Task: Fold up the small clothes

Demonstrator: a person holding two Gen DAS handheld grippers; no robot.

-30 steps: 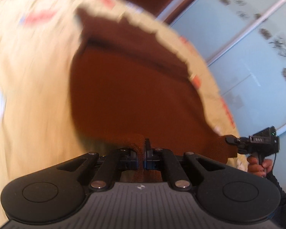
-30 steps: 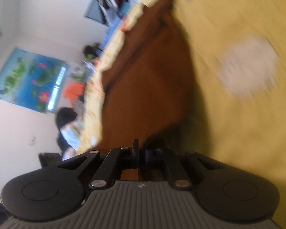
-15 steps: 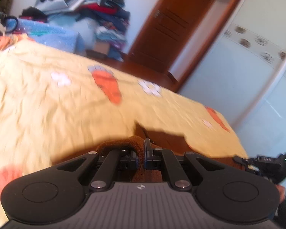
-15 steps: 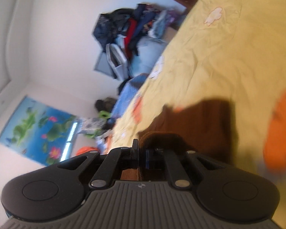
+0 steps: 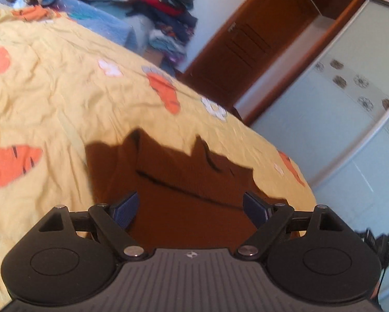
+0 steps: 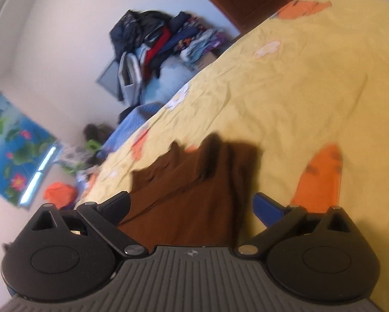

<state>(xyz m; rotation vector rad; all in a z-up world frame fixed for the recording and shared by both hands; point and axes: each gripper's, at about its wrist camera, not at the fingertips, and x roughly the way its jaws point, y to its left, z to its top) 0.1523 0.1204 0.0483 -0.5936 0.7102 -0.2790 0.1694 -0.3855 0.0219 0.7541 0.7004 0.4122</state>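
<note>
Now the brown garment (image 5: pixel 189 197) lies folded on the yellow bedspread (image 5: pixel 51 98), near its edge. Both the left gripper (image 5: pixel 190 206) and the right gripper (image 6: pixel 191 205) have their jaws opening wide, with the cloth lying below and between the fingers but not pinched. A heap of clothes (image 6: pixel 155 44) sits beyond the bed.

Black gripper (image 5: pixel 190 209) bodies, ribbed grey housing — blue-padded jaws, silver screws
</note>
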